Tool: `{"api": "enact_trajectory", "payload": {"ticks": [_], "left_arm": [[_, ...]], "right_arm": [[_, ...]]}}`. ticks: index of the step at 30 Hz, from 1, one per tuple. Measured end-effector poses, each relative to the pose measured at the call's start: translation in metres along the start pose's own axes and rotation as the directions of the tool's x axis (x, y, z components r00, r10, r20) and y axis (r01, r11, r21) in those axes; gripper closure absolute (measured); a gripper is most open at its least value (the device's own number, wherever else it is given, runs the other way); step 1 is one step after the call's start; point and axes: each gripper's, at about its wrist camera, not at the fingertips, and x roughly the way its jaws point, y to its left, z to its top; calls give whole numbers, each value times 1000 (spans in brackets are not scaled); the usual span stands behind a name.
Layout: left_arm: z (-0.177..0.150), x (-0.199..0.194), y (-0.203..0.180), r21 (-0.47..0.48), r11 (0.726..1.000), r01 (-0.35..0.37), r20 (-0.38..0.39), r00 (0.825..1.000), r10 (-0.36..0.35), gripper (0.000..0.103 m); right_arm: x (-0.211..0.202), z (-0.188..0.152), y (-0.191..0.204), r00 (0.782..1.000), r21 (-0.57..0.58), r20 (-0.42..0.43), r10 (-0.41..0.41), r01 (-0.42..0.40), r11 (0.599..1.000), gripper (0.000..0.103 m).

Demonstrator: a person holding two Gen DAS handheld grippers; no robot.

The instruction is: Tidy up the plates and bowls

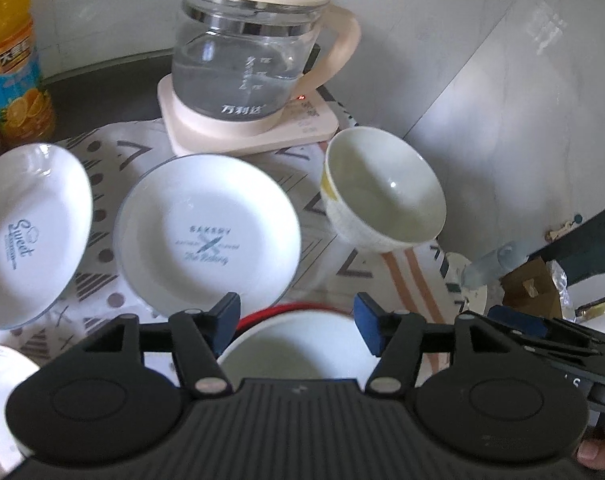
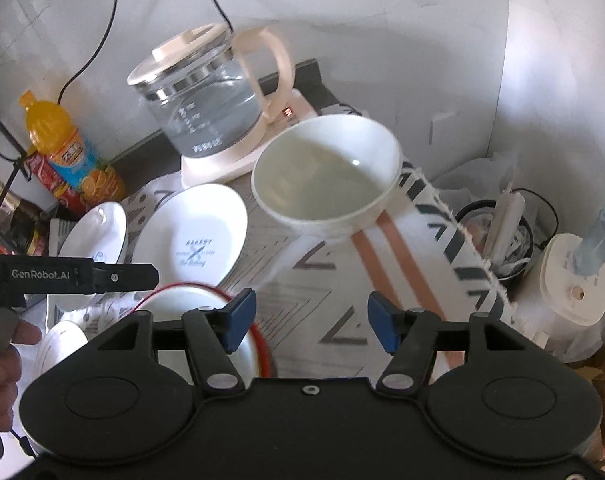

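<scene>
Hovering with jaws apart and empty, the left gripper (image 1: 296, 326) and right gripper (image 2: 312, 322) frame the red-rimmed bowl (image 1: 298, 344) at the cloth's near edge. Likely next: collect the white bowl (image 2: 326, 170) near the kettle (image 2: 206, 92) and nest it squarely.

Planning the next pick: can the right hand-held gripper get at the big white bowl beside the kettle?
Probably yes. The right hand-held gripper is open and holds nothing; only bare patterned cloth lies between it and the white bowl.
</scene>
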Motion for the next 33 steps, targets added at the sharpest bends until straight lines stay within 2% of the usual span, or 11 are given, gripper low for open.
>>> {"api": "enact_trajectory", "payload": {"ticks": [7,20,25,27,31,33], "left_arm": [[14,19,-15,-44,999,6,36,999,-4,42],[41,68,-28,-144,990,-5,47,999,12,46],[48,91,-26,-206,979,-9,32,999,16,60],[50,98,-26,-215,976,-10,28,999,17,64],[53,112,-25,-234,972,-21,4,1000,23,78],[54,118,-25,-243,970,-24,-13,1000,22,82]], "right_arm": [[13,19,-19,1000,16,10,11,-11,1000,42],[57,53,-53,999,52,-26,35,-34,998,53],[76,61,-62,998,72,-52,43,-39,997,60],[83,64,-66,997,85,-61,48,-42,995,66],[98,68,-70,996,100,-77,39,-31,994,70],[103,70,-72,995,111,-87,45,-35,993,72]]}}
